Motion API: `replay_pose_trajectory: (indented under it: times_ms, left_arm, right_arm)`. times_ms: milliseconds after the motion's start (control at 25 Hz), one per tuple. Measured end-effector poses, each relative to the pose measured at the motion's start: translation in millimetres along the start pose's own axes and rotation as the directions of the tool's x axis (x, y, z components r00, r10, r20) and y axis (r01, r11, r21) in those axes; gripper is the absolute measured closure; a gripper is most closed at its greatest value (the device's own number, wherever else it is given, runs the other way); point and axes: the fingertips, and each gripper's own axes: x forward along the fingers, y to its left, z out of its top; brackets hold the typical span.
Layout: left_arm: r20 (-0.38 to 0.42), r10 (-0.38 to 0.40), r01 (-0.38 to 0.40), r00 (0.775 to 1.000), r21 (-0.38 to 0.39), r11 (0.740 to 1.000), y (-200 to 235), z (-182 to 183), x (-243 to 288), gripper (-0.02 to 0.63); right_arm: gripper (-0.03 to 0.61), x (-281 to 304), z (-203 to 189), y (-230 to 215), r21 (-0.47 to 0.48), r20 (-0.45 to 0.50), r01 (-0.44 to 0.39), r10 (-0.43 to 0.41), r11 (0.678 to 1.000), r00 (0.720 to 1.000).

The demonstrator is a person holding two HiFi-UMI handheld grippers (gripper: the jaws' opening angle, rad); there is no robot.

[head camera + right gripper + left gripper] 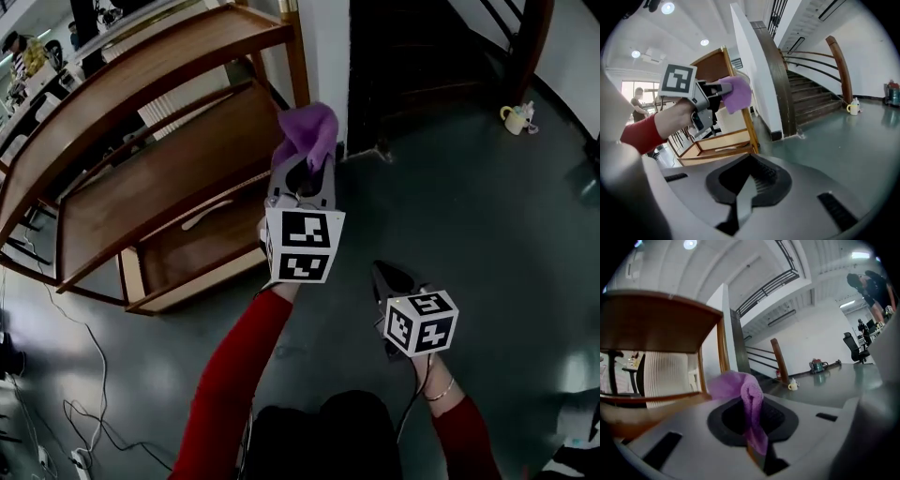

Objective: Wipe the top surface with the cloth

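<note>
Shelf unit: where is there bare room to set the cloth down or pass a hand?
The top board and the middle board look bare where they show. The bottom board carries a pale strip. The floor at the right is open; cables crowd it at lower left.
</note>
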Motion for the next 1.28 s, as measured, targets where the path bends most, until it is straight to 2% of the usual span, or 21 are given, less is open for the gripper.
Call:
replay_pose_trajectory:
  times_ms: [160, 320, 440, 560, 800, 880, 1040, 1120, 1280]
  left_arm:
    - [-0.169, -0.041, 0.032, 0.985, -0.056, 0.998, -22, -107, 3, 0.563]
    - [-0.306, -0.073, 0.027, 0.949, -0.153, 0.988, -32, -197, -4, 0.563]
    - [-0.372, -0.107, 0.033, 0.922, -0.201, 0.979, -40, -239, -9, 0.563]
    - [-0.406, -0.129, 0.029, 0.904, -0.244, 0.969, -42, -257, -12, 0.563]
    - [-0.411, -0.14, 0.029, 0.901, -0.266, 0.963, -40, -260, -13, 0.563]
    - [-0.384, -0.147, 0.04, 0.911, -0.274, 0.961, -41, -252, -16, 0.563]
    - [-0.219, -0.186, 0.113, 0.958, -0.307, 0.945, -35, -195, -42, 0.563]
    - [-0.167, -0.221, 0.163, 0.961, -0.302, 0.939, -27, -162, -65, 0.563]
    - [-0.115, -0.271, 0.221, 0.956, -0.325, 0.919, -2, -84, -118, 0.563]
  right_arm:
    - [0.567, 10, -32, -5, -0.015, -0.058, 0.008, -0.009, 1.0, 0.998]
    - [0.566, 16, -57, -8, -0.021, -0.101, 0.016, -0.018, 1.0, 0.995]
    - [0.568, 18, -72, -11, -0.017, -0.128, 0.022, -0.023, 1.0, 0.991]
    - [0.568, 19, -80, -10, -0.011, -0.141, 0.024, -0.026, 1.0, 0.99]
    - [0.568, 23, -77, -4, -0.016, -0.131, 0.021, -0.023, 1.0, 0.991]
    - [0.568, 23, -75, -1, -0.022, -0.125, 0.018, -0.02, 1.0, 0.992]
    - [0.566, 22, -58, 4, -0.025, -0.107, 0.017, -0.019, 1.0, 0.994]
    - [0.568, 14, -36, 13, -0.021, -0.089, 0.016, -0.018, 1.0, 0.996]
    - [0.567, -18, 45, 45, -0.042, -0.034, 0.019, -0.021, 0.999, 0.999]
